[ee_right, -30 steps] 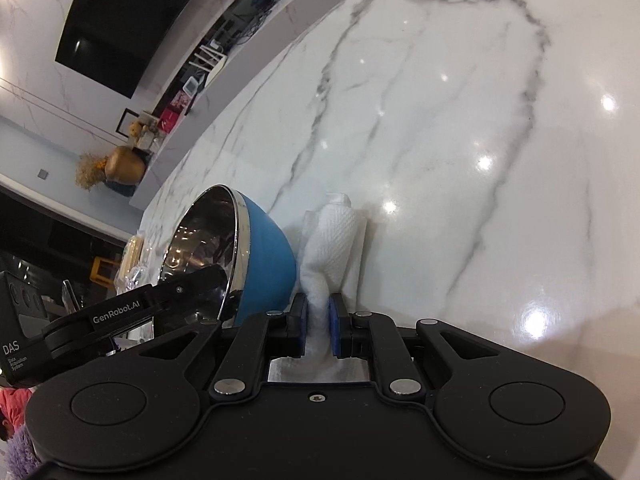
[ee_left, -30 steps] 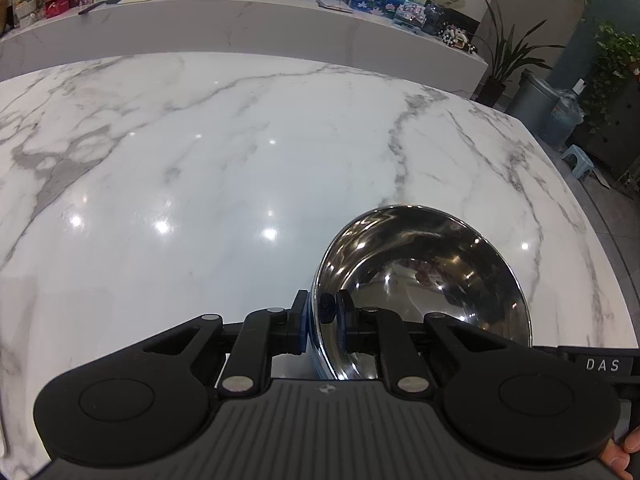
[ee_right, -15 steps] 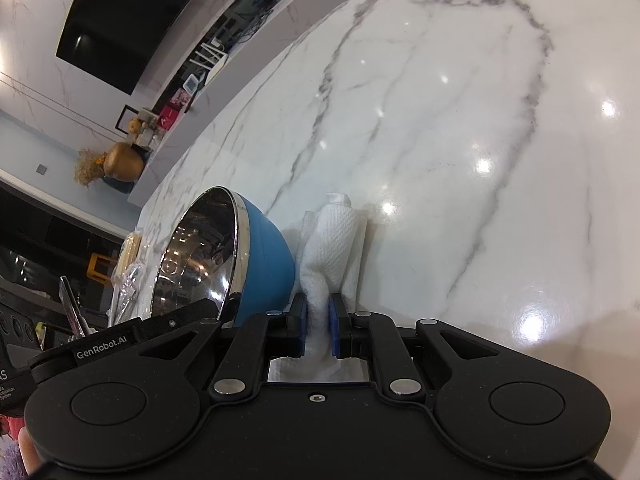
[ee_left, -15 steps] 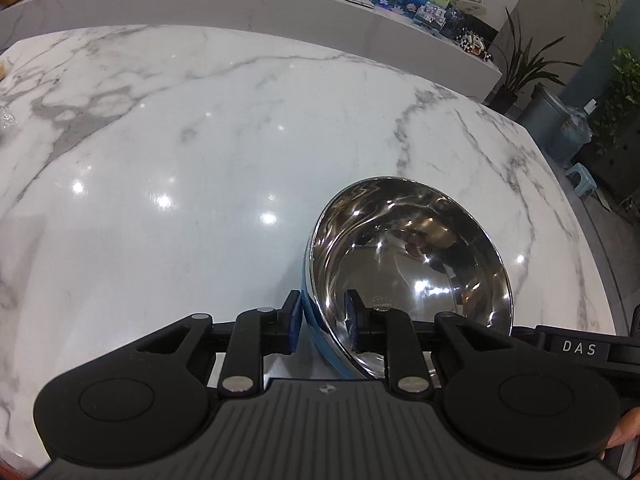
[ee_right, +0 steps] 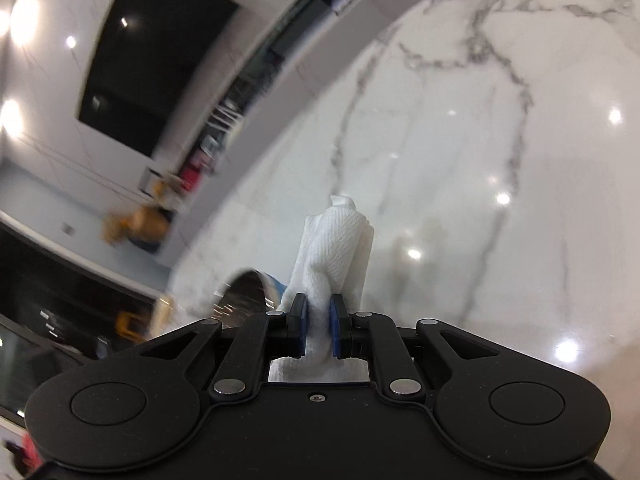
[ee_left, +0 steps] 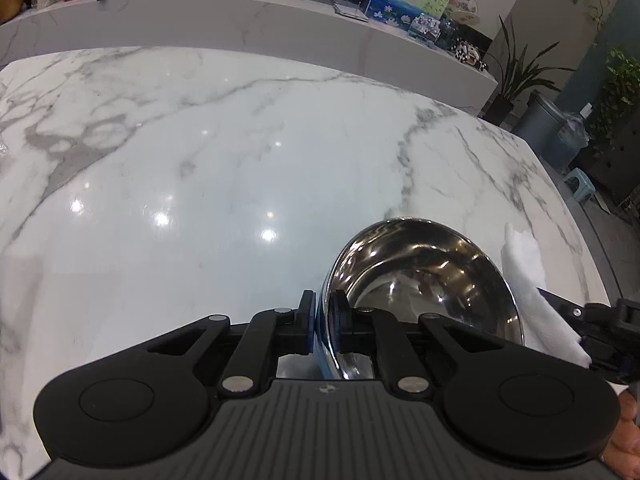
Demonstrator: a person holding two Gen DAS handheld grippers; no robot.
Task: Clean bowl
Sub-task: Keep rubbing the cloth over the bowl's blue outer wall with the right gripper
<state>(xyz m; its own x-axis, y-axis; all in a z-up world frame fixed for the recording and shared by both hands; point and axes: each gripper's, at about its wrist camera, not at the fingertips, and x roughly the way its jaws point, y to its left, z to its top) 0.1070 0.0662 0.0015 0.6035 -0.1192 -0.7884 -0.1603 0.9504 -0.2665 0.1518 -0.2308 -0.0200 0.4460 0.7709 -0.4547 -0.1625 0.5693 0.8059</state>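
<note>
A bowl (ee_left: 424,276), shiny steel inside and blue outside, is held tilted above the marble table (ee_left: 240,152). My left gripper (ee_left: 323,320) is shut on its near rim, one pad inside and one outside. My right gripper (ee_right: 318,326) is shut on a folded white paper towel (ee_right: 336,248), which sticks up past the pads. In the left wrist view the towel (ee_left: 528,280) stands just right of the bowl's rim. In the blurred right wrist view the bowl (ee_right: 248,292) shows low, left of the towel.
A raised marble counter (ee_left: 240,20) with pictures, boxes and a router runs along the table's far side. Potted plants (ee_left: 516,76), a grey bin (ee_left: 544,124) and a small stool (ee_left: 580,184) stand on the floor beyond the table's right edge.
The right gripper has lifted the towel off the table and swung it up beside the bowl's rim. The bowl sits lower and further right in the left wrist view.
</note>
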